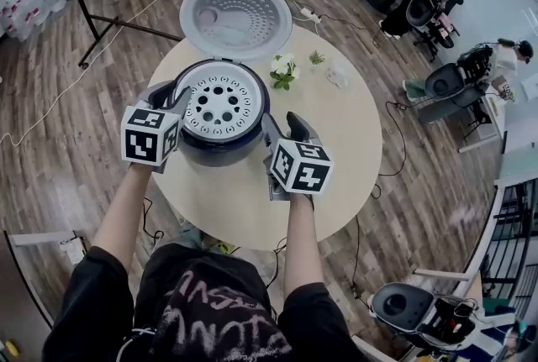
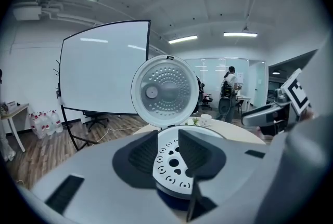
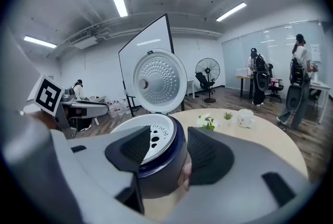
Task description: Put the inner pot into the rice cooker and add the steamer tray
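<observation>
Little writing can be read here. Each marker cube, one on the left gripper [image 2: 167, 137] and one on the right gripper [image 3: 169, 135], carries bold black-and-white square patterns but no words. The pink print on the person's dark top [image 1: 214, 314] is too broken up to read.

The rice cooker [image 1: 223, 154], dark blue in the body, stands on a round beige surface [image 1: 353, 129] with its lid [image 1: 235, 16] tipped up and back. The white steamer tray [image 1: 220, 104], pierced with round holes, sits in the cooker's mouth and hides whatever is under it. The left gripper's jaws are narrowly apart with nothing between them, at the cooker's left side. The right gripper's jaws stand wider, beside the cooker's right front. The body shows in their gap but the pads are clear of it.

Also on the surface are a small sprig of white flowers [image 1: 283, 70] and a pale cup [image 3: 244, 117].

The room has a wood plank floor [image 1: 67, 159], a large white screen on a black stand [image 2: 101, 69], packs of water bottles [image 2: 44, 123], a standing fan [image 3: 208, 75], ceiling strip lights and people at desks in the background.
</observation>
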